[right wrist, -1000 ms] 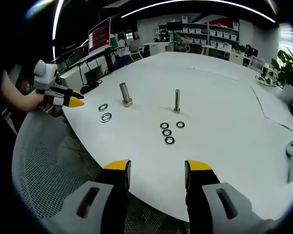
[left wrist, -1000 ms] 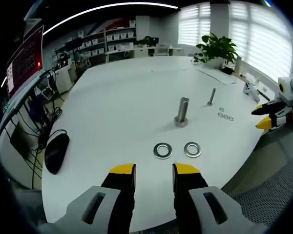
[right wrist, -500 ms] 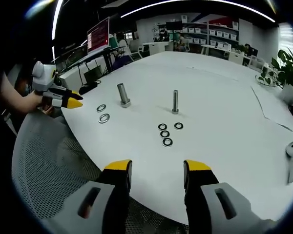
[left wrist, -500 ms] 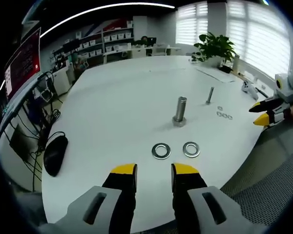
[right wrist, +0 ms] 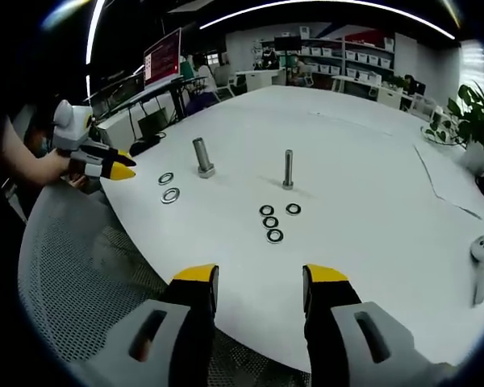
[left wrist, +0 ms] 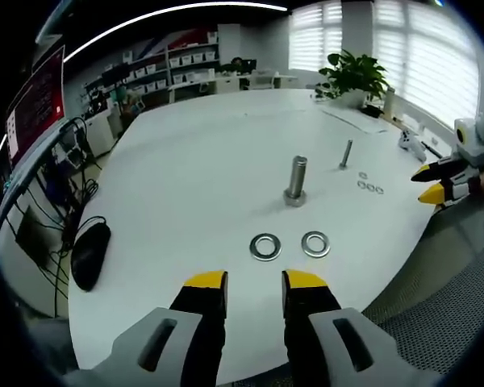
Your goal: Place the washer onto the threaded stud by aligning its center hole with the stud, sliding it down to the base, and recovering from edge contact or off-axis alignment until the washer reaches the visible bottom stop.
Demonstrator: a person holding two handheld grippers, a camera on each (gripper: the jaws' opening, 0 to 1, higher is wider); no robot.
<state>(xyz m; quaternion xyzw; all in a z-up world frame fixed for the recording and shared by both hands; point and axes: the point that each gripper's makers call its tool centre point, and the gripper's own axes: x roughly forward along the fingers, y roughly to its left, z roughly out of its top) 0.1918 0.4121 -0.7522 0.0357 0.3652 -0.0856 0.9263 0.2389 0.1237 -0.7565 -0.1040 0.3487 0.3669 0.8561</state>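
We start from the washers, since none is on a stud yet. Two large washers lie flat on the white table [left wrist: 185, 161], the left one [left wrist: 265, 247] and the right one [left wrist: 315, 243] side by side and apart, between our left gripper [left wrist: 254, 282] and the thick threaded stud [left wrist: 296, 179]. That stud stands upright on its hex base, bare along its whole length. Farther right a thin stud [left wrist: 346, 154] stands upright too, with three small washers [left wrist: 369, 187] lying near it in a loose row.

In the right gripper view the same layout reads from the other side: the thin stud [right wrist: 288, 168] near the centre, the three small washers [right wrist: 274, 222] just in front of it, the thick stud [right wrist: 201, 156] and its two large washers [right wrist: 168, 187] off to the left.

Compared with a second ago, very little has changed. Nothing on the table has moved; both views have drifted only slightly, so our hands have barely shifted. The left gripper's jaws stand parted with nothing between them, held off the table edge short of the large washers. The right gripper [right wrist: 260, 282] is likewise parted and empty, hovering at the table edge above a mesh chair seat [right wrist: 89, 282].

We judge the task has not begun: no washer is picked up, and the first step, closing on a washer, is yet to come. A flat washer on a smooth top may slide away from the jaws.
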